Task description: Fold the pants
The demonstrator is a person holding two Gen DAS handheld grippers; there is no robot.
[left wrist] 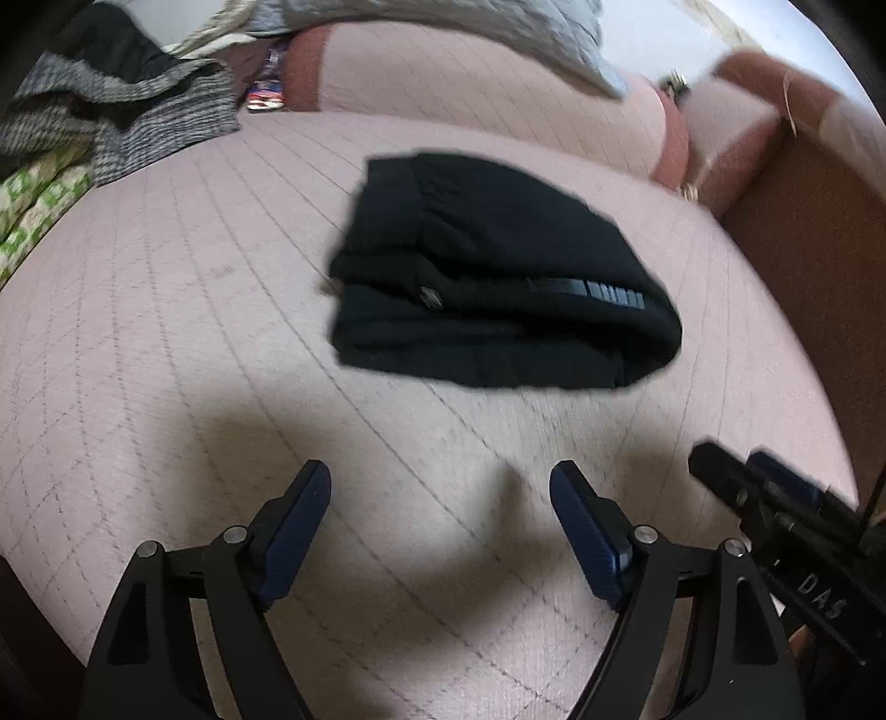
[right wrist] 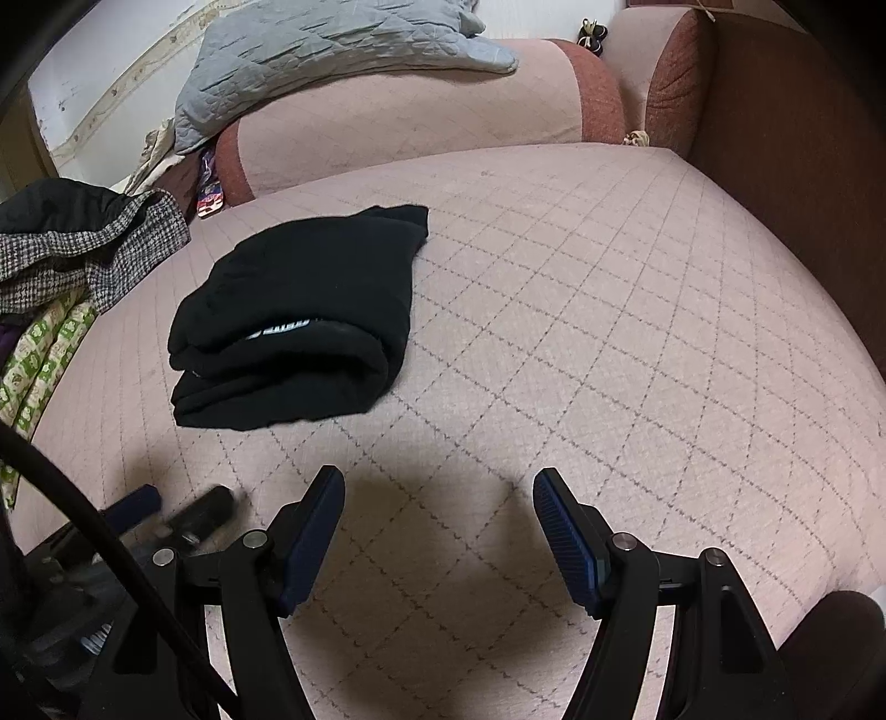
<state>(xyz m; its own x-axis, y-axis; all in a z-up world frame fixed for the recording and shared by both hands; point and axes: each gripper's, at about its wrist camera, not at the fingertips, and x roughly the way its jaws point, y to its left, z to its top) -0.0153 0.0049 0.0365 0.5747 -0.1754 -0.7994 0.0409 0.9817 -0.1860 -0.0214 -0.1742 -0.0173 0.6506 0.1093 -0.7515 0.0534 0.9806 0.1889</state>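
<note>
Black knit fabric: the pants (left wrist: 498, 277), folded into a thick, compact packet with a grey printed stripe showing along the front edge. They lie flat in the middle of the sofa seat (left wrist: 194, 332), nearer its left side in the right wrist view. Layers are stacked evenly, rounded fold toward the grippers, looser edges toward the backrest. The packet looks finished, so the folding itself seems done or nearly so.

Left gripper (left wrist: 440, 498): jaws wide apart, nothing between them, hovering over bare seat just short of the packet. No contact with cloth. Likely reason: the packet lies released and the tool stands clear so as not to drag a layer.

Right gripper (right wrist: 437, 498): jaws likewise wide, empty, over bare seat to the right of the packet and apart from it. Its tip also shows at the lower right of the left view.

Seat: pale pink, quilted diamond pattern; broad and flat, which suits it as a folding surface.

Backrest cushions (right wrist: 415, 111): same pink with rust ends, behind the packet.

Grey quilt (right wrist: 332, 44): draped over the backrest, well clear of the work.

Houndstooth garment (right wrist: 83, 249): heaped at the seat's left edge, probably set aside, with green patterned cloth (right wrist: 39, 354) under it.
</note>
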